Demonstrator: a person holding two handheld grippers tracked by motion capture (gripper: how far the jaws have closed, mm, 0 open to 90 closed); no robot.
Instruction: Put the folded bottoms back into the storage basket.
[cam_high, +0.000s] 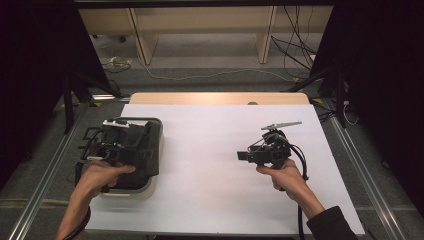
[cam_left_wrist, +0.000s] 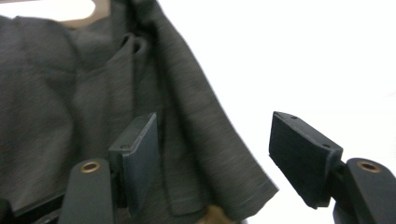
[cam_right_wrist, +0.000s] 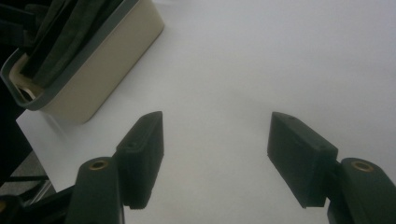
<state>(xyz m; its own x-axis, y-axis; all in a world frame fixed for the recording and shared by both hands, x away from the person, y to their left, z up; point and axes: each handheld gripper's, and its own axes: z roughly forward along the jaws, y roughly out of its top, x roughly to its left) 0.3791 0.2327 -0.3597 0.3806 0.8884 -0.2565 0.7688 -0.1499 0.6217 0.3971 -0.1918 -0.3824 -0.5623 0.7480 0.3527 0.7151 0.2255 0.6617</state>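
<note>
**Grey garment in cream bin; both claws open and empty**

High view. A white table (cam_high: 225, 165) carries one container at its left side: a cream bin with a dark rim (cam_high: 131, 191). A dark grey garment (cam_high: 145, 152) lies in the bin, and its cloth reaches over the rim on the side facing the table's middle. The left claw (cam_high: 116, 137) sits directly above the garment and bin, held by the left hand (cam_high: 100, 177), which comes in from the bottom left. The right claw (cam_high: 243, 156) is held by the right hand (cam_high: 282, 175) over the bare right half of the table, well apart from the bin, with its tips pointing left toward it. A grey three-cornered plate stands on top of that claw.

Left gripper view. The garment (cam_left_wrist: 70, 102) covers the left and middle of the picture, in folds, with a hemmed edge running down to the lower middle. The left claw (cam_left_wrist: 215, 161) stands wide, nothing pressed between its pads. One pad is seen in front of the cloth; whether it touches cannot be told. The other pad is over the white table (cam_left_wrist: 317, 70). The garment's edge lies between the two pads, ungripped.

Right gripper view. The right claw (cam_right_wrist: 217, 158) stands wide and holds nothing; bare white table (cam_right_wrist: 261, 60) shows between its pads. The bin (cam_right_wrist: 93, 74) is at the upper left, near the table's edge, with the folded garment (cam_right_wrist: 70, 32) inside it, well apart from this claw.
</note>
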